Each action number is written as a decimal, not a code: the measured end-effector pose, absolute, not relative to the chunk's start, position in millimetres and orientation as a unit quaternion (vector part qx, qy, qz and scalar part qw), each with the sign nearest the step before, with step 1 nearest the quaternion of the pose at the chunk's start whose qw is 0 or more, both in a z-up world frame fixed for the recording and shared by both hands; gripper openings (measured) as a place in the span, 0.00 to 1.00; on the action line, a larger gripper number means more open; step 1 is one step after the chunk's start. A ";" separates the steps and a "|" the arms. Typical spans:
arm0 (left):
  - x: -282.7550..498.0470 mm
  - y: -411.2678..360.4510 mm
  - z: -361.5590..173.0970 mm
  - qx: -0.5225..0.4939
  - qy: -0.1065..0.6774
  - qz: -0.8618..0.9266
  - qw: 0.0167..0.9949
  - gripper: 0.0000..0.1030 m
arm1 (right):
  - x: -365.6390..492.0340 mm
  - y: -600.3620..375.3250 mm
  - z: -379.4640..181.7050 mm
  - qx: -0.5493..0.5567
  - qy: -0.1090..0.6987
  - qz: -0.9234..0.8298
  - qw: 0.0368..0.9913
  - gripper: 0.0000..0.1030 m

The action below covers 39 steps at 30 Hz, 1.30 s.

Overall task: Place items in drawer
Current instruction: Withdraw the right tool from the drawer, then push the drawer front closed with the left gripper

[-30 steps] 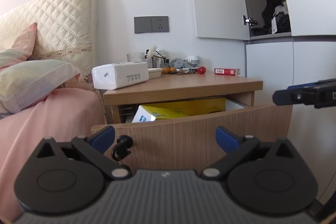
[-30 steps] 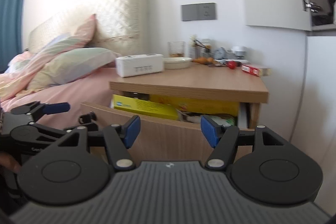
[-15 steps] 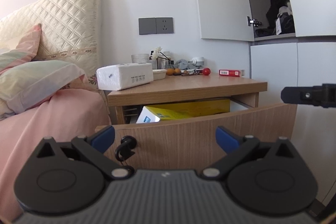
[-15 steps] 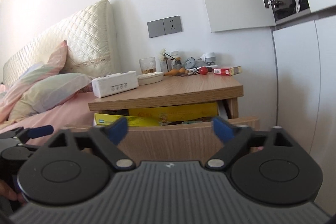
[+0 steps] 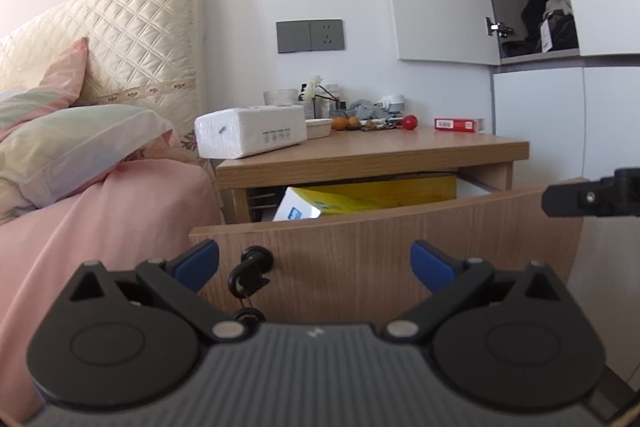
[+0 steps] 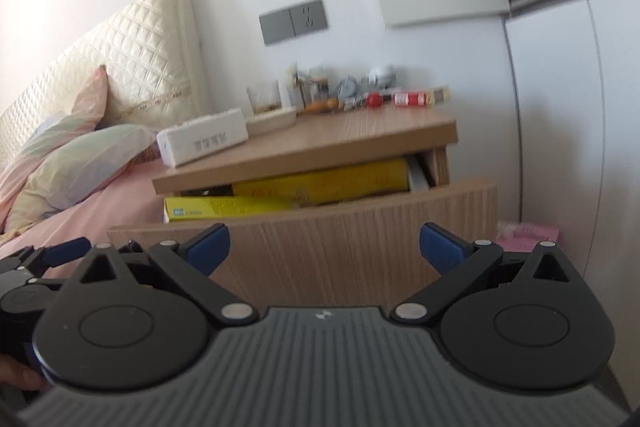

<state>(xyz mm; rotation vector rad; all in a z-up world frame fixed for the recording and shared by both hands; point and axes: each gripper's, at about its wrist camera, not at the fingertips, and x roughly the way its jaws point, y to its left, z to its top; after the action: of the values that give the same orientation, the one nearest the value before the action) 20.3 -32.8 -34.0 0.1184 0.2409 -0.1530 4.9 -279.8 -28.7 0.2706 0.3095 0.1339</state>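
Observation:
The wooden nightstand drawer (image 5: 400, 247) stands pulled open, with a black key (image 5: 250, 273) in its front lock. Yellow boxes (image 5: 376, 193) lie inside it; they also show in the right wrist view (image 6: 320, 183). On the nightstand top sit a white tissue pack (image 5: 250, 135), a red box (image 5: 456, 124), a red ball (image 5: 409, 122) and small clutter. My left gripper (image 5: 314, 263) is open and empty just in front of the drawer front. My right gripper (image 6: 324, 247) is open and empty, in front of the drawer front (image 6: 320, 247).
A bed with a pink cover (image 5: 80, 227) and pillows (image 5: 72, 143) lies at the left. White wardrobe doors (image 5: 560, 115) stand at the right, one upper door ajar. A pink packet (image 6: 528, 231) lies on the floor by the wardrobe.
The right gripper has opened wider, swung to the right and tilted, with its view now blurred. The left gripper has barely moved.

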 end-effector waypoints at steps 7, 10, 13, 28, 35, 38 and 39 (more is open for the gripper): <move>31.5 -38.1 -38.4 0.061 0.123 -0.077 0.987 0.94 | 24.3 -282.9 -36.4 0.146 0.186 0.040 0.971 0.72; 35.5 -42.7 -40.0 0.066 0.124 -0.073 0.987 0.90 | 29.0 -285.9 -39.0 0.150 0.189 0.026 0.970 0.69; 39.8 -44.6 -41.6 0.068 0.128 -0.072 0.987 0.86 | 32.2 -286.0 -38.9 0.140 0.183 0.022 0.973 0.65; 59.4 -36.5 -41.0 0.054 0.146 -0.049 0.987 0.76 | 49.8 -280.7 -34.4 0.084 0.189 0.021 0.978 0.53; 71.4 -42.4 -44.2 0.079 0.150 -0.043 0.985 0.80 | 56.9 -282.7 -33.5 0.084 0.193 0.025 0.977 0.53; 78.2 -43.6 -44.5 0.085 0.152 -0.044 0.984 0.80 | 63.1 -282.8 -33.5 0.084 0.193 0.024 0.977 0.53; 80.4 -43.9 -44.5 0.087 0.153 -0.045 0.983 0.80 | 65.1 -282.7 -33.6 0.082 0.193 0.024 0.977 0.53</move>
<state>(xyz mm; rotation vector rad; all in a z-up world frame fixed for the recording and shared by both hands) 80.4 -43.9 -44.5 0.1758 0.3072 -0.0895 65.1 -282.7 -33.6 0.1653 0.3894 0.0484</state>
